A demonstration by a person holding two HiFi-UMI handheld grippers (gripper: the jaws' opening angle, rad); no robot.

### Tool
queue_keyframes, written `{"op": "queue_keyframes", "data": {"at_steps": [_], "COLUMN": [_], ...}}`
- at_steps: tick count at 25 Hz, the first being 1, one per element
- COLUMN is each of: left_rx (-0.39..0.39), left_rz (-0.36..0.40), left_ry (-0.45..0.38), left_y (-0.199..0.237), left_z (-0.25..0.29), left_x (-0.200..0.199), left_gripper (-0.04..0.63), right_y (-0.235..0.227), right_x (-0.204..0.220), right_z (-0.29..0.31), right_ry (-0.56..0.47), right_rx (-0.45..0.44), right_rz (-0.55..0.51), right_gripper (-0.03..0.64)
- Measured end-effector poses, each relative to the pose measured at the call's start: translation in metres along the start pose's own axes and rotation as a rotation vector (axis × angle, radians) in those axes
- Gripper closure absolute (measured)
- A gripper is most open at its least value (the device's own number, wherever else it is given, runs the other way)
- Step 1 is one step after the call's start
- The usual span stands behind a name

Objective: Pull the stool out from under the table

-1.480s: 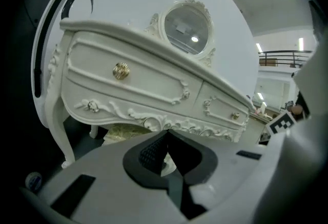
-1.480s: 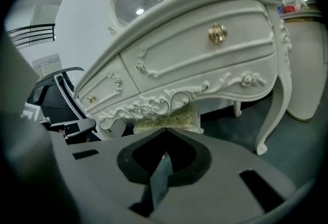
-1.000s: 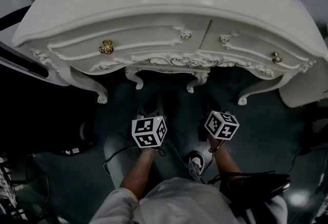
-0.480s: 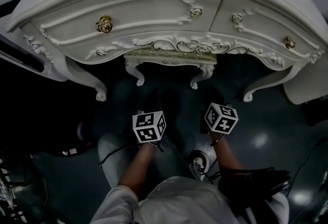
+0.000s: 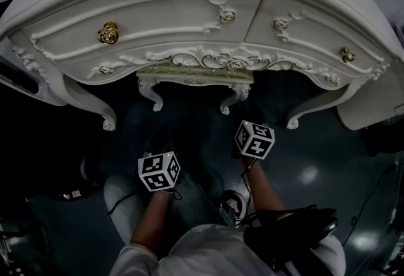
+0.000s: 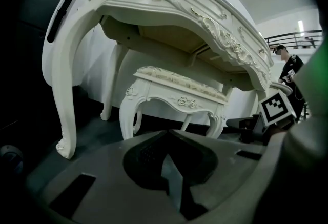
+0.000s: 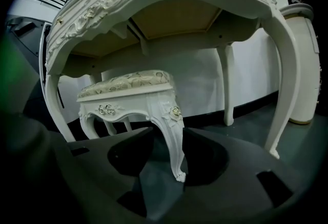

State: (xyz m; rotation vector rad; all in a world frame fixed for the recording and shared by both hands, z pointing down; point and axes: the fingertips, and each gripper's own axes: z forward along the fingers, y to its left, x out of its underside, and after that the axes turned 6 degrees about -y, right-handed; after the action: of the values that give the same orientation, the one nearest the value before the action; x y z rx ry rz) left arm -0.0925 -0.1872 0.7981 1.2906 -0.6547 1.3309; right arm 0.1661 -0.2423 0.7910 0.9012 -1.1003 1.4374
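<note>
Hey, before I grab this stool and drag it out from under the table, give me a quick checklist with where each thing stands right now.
1. The stool sits under the table: ok, tucked between the table's legs.
2. The right tongs are open: ok, they have just been opening; the stool's front leg shows in their gap, but the pads are not pressing on it.
3. The left tongs are open: not ok, they are shut with nothing between them.
4. There is a grip on the stool: not ok, neither pair holds it.
5. The floor to drag over: cannot tell, too dark.
</note>
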Motion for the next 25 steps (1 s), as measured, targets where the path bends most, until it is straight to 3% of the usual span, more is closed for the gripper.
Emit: {"op": "queue_keyframes", "data": {"at_steps": [5,9,25], "left_rx": [-0.034,-0.051,-0.054], "left_rz": [0.001,-0.006,0.016], "left_ry": [0.007,0.011,0.021], "left_y": [0.014,0.021,0.024], "left_z": [-0.004,-0.002,0.009], "left_x": [0.005,0.008,0.010], "left_gripper": [0.584,0.584,0.584], "right_y": [-0.002,0.000,0.000], "right_x": [0.006,0.012,0.012], "right_z": [0.024,0.043,0.084], "right_ry": [0.028,0.072,0.128], "right_rx": [0.005,0.000,0.016], "right_rz": [-0.029,-0.128,-0.218], "right_gripper": [0.396,0.357,0.351]}}
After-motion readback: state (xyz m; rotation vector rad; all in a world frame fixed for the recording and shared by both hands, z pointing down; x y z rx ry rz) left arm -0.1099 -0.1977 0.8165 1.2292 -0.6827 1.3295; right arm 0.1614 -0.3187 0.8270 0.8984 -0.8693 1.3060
